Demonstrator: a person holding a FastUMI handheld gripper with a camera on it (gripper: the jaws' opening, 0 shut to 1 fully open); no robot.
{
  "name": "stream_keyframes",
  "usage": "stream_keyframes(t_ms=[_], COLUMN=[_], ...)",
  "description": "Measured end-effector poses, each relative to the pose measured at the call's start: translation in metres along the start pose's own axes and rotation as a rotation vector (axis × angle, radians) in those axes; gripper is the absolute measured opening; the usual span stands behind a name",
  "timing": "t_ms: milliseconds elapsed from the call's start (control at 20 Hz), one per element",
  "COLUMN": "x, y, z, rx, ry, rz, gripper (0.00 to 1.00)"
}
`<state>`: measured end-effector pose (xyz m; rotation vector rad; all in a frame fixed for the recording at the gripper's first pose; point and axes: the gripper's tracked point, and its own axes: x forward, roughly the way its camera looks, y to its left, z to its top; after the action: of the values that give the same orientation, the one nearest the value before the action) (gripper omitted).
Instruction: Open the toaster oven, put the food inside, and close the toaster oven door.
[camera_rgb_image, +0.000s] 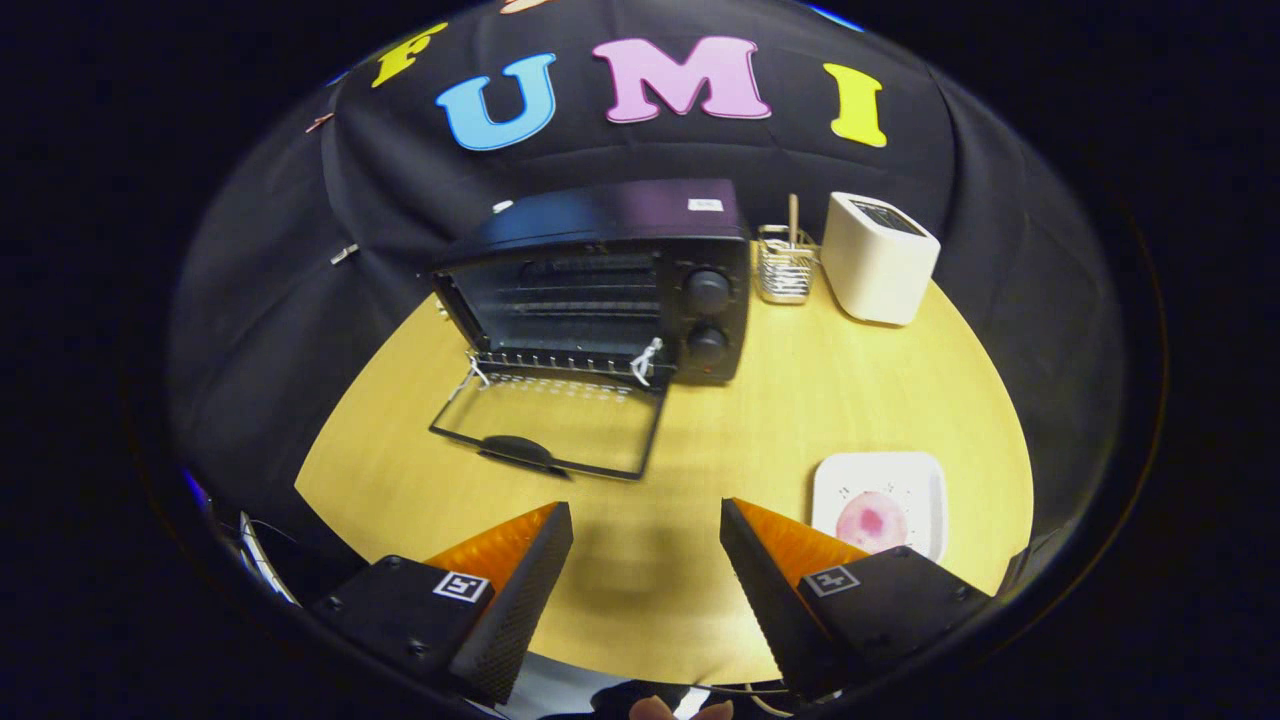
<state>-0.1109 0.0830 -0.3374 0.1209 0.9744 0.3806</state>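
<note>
A black toaster oven (610, 280) stands at the back of the round wooden table (720, 440). Its glass door (550, 425) is folded down flat onto the table, handle toward me, and the wire rack inside shows. A pink round piece of food (872, 522) lies on a white square plate (925, 475), just beyond my right finger. My gripper (647, 520) hovers over the near part of the table, open, with only bare wood between its fingers. The open door lies ahead of the left finger.
A white pop-up toaster (878, 257) stands at the back right, beside a wire utensil holder (785, 265) with a wooden stick in it. Black cloth hangs behind and around the table. Bare wood spans between the door and the plate.
</note>
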Motion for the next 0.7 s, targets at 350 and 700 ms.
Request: stream_keyframes(t_ms=[350,700], x=[-0.019,-0.007], y=[-0.133,-0.212], z=[-0.027,-0.039], rx=[0.115,0.182], ry=[0.230,0.383], rz=[0.011,0.032], gripper=[0.99,0.97])
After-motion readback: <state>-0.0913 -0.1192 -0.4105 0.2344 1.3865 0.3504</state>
